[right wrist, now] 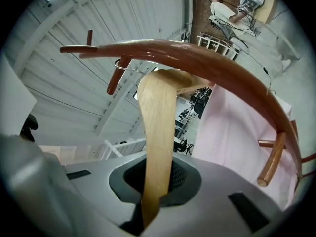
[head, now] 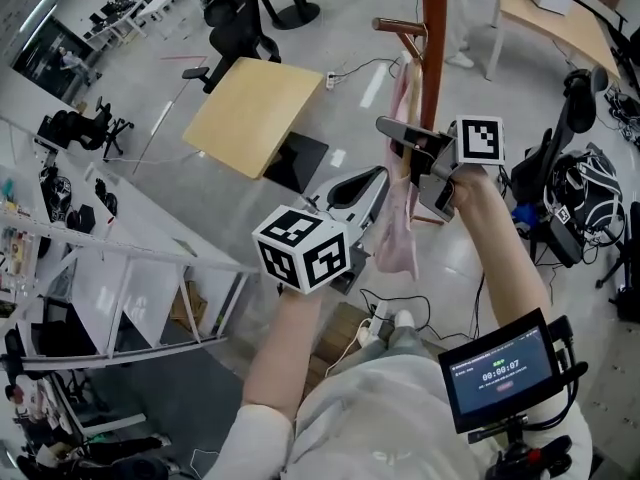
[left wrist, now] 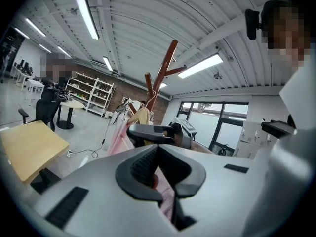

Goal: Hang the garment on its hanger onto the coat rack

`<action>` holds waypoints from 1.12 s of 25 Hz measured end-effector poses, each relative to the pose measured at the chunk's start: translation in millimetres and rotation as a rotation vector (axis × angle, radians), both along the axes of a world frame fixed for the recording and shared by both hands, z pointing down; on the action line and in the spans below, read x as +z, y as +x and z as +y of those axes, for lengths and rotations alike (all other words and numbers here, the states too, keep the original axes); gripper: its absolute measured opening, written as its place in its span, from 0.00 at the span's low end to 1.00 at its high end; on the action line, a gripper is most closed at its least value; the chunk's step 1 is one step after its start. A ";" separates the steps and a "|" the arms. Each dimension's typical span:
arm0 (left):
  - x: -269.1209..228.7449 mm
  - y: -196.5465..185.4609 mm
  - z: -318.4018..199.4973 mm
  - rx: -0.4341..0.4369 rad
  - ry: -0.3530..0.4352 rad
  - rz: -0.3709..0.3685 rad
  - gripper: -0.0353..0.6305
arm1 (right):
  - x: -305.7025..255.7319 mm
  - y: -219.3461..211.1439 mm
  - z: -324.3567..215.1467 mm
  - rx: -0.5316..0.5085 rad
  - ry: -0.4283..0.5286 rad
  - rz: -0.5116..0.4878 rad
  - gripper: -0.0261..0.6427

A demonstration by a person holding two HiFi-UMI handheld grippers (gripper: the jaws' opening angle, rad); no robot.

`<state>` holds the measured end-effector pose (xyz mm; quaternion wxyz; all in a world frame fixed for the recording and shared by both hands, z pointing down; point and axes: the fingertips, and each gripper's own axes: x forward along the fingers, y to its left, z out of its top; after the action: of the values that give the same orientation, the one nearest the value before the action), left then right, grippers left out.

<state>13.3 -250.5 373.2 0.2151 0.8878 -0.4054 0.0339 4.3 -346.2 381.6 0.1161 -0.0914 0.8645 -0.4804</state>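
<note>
A pale pink garment (head: 398, 208) hangs from a light wooden hanger (right wrist: 158, 132) beside the red-brown coat rack (head: 432, 38). My right gripper (head: 400, 138) is shut on the hanger's arm, close under a rack peg (right wrist: 222, 73) that sweeps across the right gripper view. The hanger's wire hook (right wrist: 123, 64) shows near that peg; whether it rests on it I cannot tell. My left gripper (head: 372, 183) sits lower left of the right one, its jaws shut on a fold of the pink garment (left wrist: 167, 194). The left gripper view also shows the right gripper (left wrist: 158, 132) and the rack (left wrist: 160, 85).
A tilted wooden tabletop (head: 250, 103) and a black office chair (head: 235, 28) stand left of the rack. White shelving (head: 120, 268) fills the lower left. Bags and cabled gear (head: 570, 198) crowd the right. A power strip (head: 375, 326) lies on the floor by my feet.
</note>
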 end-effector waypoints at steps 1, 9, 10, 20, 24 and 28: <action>1.9 1.8 -0.5 0.005 -0.003 0.001 0.06 | 1.3 1.8 -0.3 -0.001 0.008 0.008 0.07; 11.2 12.6 -11.4 0.022 -0.024 0.023 0.06 | 9.9 15.1 -7.2 0.001 0.123 0.145 0.07; 12.0 13.0 -12.2 0.024 -0.026 0.025 0.06 | 13.2 17.0 -7.9 0.008 0.129 0.174 0.07; 18.9 25.2 -16.5 0.046 -0.037 0.037 0.06 | 41.0 35.2 -13.0 0.014 0.319 0.553 0.08; 21.8 31.4 -15.7 0.053 -0.039 0.031 0.06 | 51.4 43.4 -16.4 -0.004 0.474 0.789 0.08; 21.7 32.8 -14.0 0.055 -0.040 0.035 0.06 | 52.2 53.5 -18.7 -0.005 0.539 0.881 0.08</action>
<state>46.1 -264.5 394.9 0.2389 0.8946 -0.3762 0.0323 57.8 -364.9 433.7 -0.2409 -0.2499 0.9246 -0.1567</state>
